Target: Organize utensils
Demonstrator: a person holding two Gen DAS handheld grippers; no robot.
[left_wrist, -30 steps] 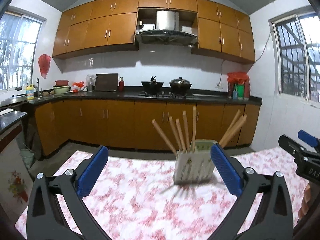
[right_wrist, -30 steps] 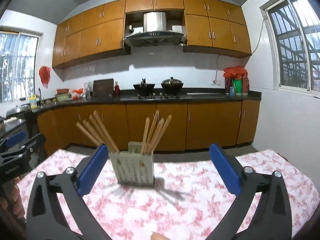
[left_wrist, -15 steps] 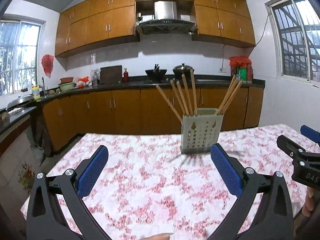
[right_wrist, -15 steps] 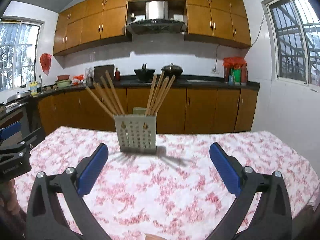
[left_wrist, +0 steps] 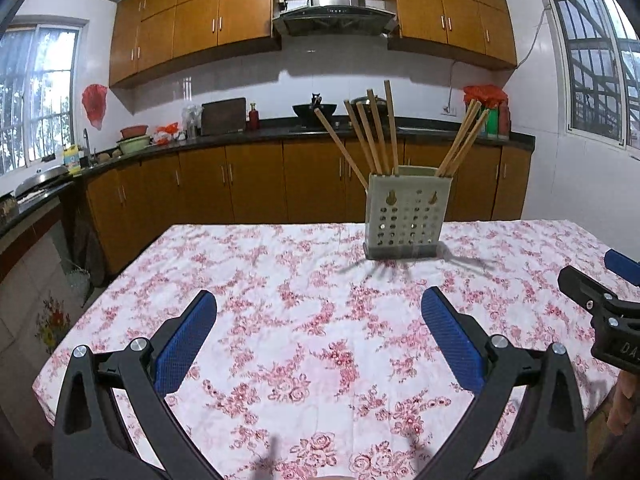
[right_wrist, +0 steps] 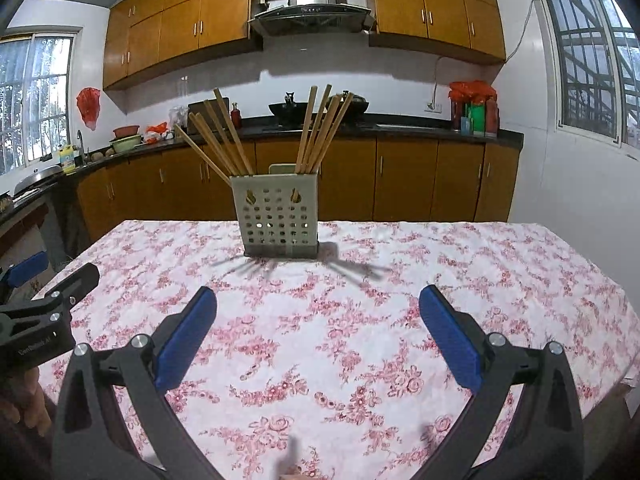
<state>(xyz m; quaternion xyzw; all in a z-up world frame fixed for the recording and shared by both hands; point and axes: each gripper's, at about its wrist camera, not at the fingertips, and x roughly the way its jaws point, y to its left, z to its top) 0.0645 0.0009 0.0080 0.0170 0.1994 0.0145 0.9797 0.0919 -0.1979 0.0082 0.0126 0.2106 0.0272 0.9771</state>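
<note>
A pale perforated utensil holder (left_wrist: 406,218) (right_wrist: 280,216) stands upright at the far side of the table. Several wooden chopsticks (left_wrist: 370,134) (right_wrist: 228,134) lean out of its two compartments, one bunch to the left and one to the right (left_wrist: 462,140) (right_wrist: 322,128). My left gripper (left_wrist: 318,308) is open and empty, well short of the holder. My right gripper (right_wrist: 316,306) is open and empty, also short of the holder. Each gripper shows at the edge of the other's view: the right one (left_wrist: 600,300) and the left one (right_wrist: 44,304).
The table carries a white cloth with pink flowers (left_wrist: 312,320) (right_wrist: 360,320). Behind it run brown kitchen cabinets and a dark counter (left_wrist: 260,132) with a stove, pots and bottles. Windows are on both side walls.
Both grippers have tilted down and drawn back, so the table and holder show from higher up. The holder and chopsticks have not moved. Both grippers stay open.
</note>
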